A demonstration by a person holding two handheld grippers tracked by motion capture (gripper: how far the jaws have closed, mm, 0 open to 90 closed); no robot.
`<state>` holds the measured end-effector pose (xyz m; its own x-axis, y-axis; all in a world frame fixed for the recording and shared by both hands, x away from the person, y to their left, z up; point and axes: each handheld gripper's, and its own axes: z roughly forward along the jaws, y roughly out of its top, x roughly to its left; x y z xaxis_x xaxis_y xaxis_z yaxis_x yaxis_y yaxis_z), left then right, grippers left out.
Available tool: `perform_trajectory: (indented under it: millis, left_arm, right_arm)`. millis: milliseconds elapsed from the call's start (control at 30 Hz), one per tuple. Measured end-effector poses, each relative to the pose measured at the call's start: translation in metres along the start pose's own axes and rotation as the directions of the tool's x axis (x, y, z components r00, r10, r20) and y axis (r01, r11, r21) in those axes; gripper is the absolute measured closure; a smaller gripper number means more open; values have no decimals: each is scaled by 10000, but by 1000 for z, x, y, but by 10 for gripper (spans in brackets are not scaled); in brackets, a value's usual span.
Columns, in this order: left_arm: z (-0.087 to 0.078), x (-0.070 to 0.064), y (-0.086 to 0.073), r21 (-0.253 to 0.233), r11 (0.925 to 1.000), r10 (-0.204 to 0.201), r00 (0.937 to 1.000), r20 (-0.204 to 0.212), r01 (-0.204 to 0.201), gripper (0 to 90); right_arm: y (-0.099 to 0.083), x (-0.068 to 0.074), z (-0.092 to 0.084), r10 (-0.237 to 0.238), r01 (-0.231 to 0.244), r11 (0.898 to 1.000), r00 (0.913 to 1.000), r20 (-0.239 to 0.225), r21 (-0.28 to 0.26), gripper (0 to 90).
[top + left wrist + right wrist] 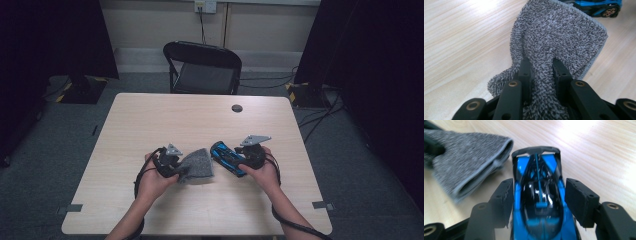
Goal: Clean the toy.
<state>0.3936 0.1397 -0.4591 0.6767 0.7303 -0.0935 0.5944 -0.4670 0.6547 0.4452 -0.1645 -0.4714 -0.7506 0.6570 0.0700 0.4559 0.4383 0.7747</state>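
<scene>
A grey microfibre cloth [200,167] [559,32] hangs folded from my left gripper [176,168] [541,66], which is shut on one bunched corner, just above the table's near middle. Right beside it is a blue and black toy car [226,157] [539,195], its nose pointing away from my right hand. My right gripper [246,163] [539,188] straddles the car's cabin from behind, both pads against its sides. In the right gripper view the cloth [466,162] lies just left of the car. In the left gripper view the car [596,6] peeks past the cloth's far edge.
The light wooden table [175,115] has a dark round grommet [237,108] near its far edge. A black folding chair [202,67] stands behind the table. Cables run across the floor at the right.
</scene>
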Motion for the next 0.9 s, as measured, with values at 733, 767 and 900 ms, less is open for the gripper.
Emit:
perform_trajectory:
  millis: [733,767,900]
  left_arm:
    - [-6,-34,2,-75,9951,985,9896,1050,-983,730]
    - [-5,-40,2,-36,9937,1114,9868,1172,-1117,730]
    - [-1,-54,2,-17,9903,1375,9784,1541,-1389,730]
  right_arm:
    - [-1,6,15,-477,463,9984,9980,419,336,465]
    - [-2,6,15,-445,432,9986,9982,407,312,467]
    - [-1,6,15,-355,337,9985,9984,431,427,470]
